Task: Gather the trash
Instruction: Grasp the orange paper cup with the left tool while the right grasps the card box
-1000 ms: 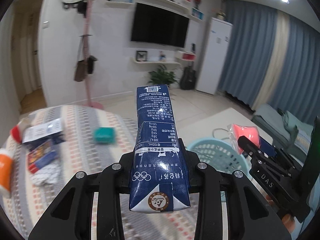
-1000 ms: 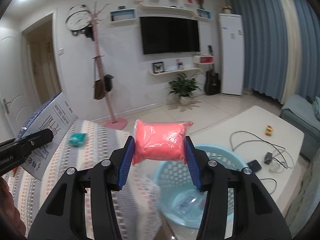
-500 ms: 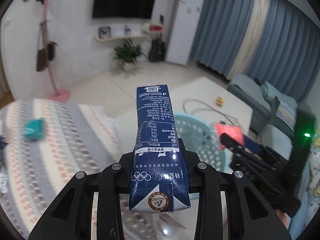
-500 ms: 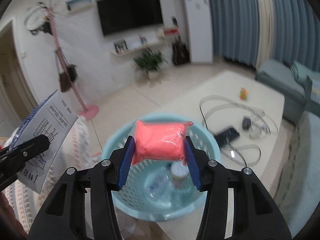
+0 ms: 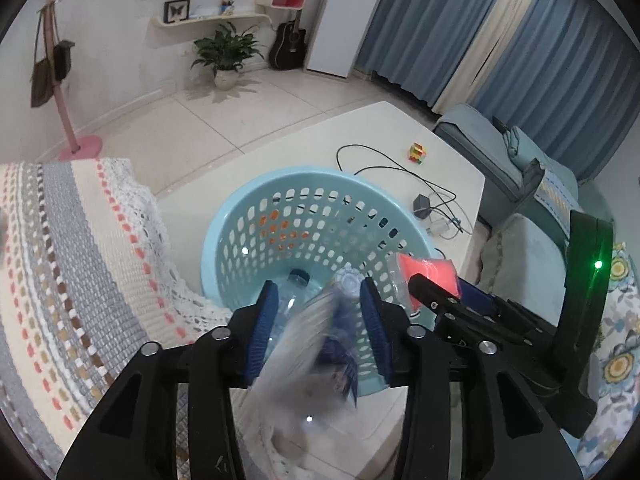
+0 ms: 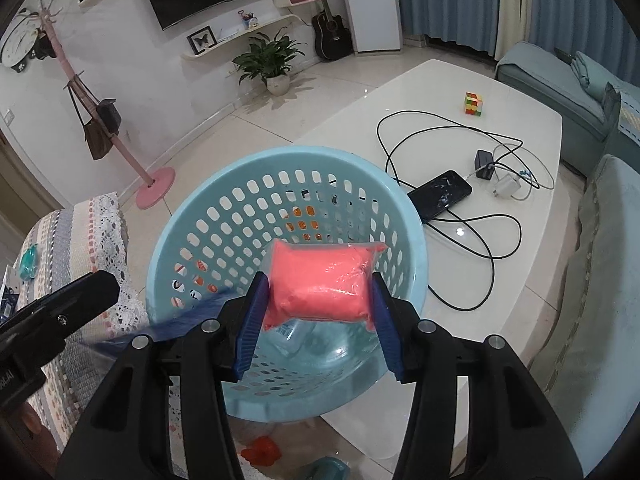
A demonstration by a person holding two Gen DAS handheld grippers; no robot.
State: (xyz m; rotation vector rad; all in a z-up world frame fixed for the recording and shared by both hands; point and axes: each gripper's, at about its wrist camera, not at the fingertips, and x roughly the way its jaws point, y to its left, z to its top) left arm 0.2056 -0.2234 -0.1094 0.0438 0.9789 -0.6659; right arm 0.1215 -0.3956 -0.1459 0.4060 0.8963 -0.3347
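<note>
A light blue perforated basket (image 5: 224, 248) (image 6: 192, 216) stands on the edge of a white low table. My left gripper (image 5: 318, 304) is open just above the basket's near rim; the dark blue milk carton (image 5: 304, 360) is a blur falling out from between its fingers, and shows as a blue streak in the right wrist view (image 6: 180, 316). My right gripper (image 6: 318, 284) is shut on a pink plastic-wrapped packet (image 6: 320, 280), held over the basket; the packet also shows in the left wrist view (image 5: 430, 272). A clear plastic bottle (image 5: 296, 288) lies in the basket.
A striped crocheted cloth (image 5: 60, 260) covers the surface at left. The white table (image 6: 532, 128) holds a phone (image 6: 440, 196), cables, chargers and a puzzle cube (image 6: 473, 103). Red and teal scraps (image 6: 262, 450) lie on the floor below. A sofa (image 5: 520, 168) is at right.
Both grippers moved over the basket and tilted down. My left gripper opened and the milk carton is dropping out. The right gripper still holds the pink packet.
</note>
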